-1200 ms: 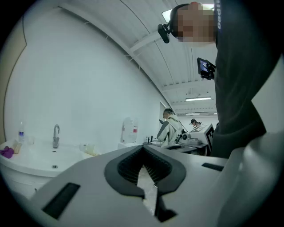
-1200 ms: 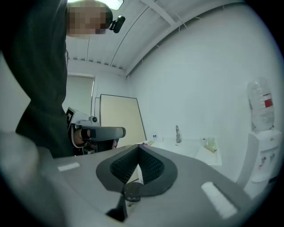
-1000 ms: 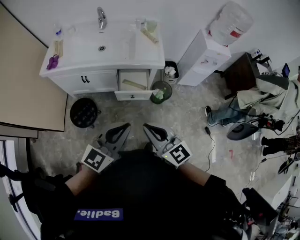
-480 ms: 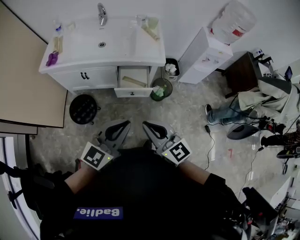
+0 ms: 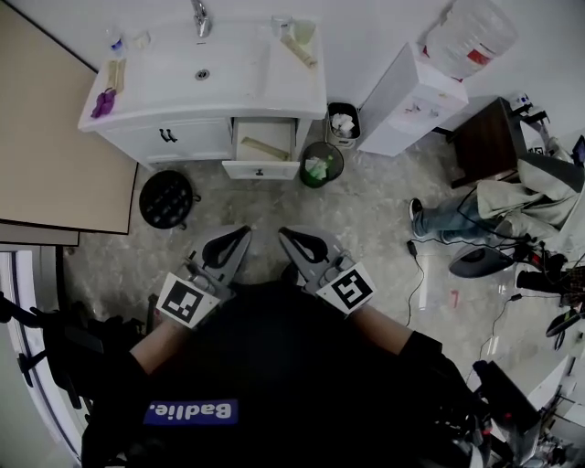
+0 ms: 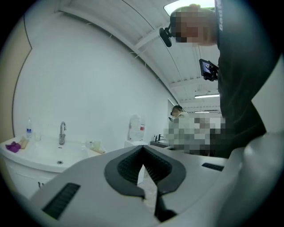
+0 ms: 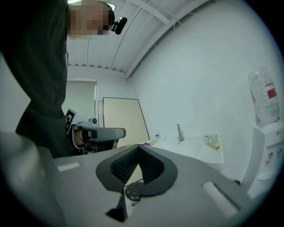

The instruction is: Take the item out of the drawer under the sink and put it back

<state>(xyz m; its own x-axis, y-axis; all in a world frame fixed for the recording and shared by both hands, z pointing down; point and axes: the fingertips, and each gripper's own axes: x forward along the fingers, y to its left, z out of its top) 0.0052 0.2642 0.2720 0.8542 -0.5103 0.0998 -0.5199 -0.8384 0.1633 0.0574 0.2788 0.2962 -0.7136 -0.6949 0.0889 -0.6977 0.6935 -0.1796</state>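
both pairs of jaws are pressed together, gripping nothing: left gripper [image 5: 241, 230] and right gripper [image 5: 284, 232] side by side. at twelve o'clock, well apart, the open white drawer [image 5: 260, 170] under the white sink [image 5: 233, 73] holds a long tan flat item [image 5: 264, 149].

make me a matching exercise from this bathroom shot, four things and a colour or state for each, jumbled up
Things:
1. drawer
2. round bin
3. tap
4. big bottle

Colour or state:
a. clear with a red label
b. shiny metal
c. pulled open
d. green inside

Pairs: 1-c, 2-d, 3-b, 4-a
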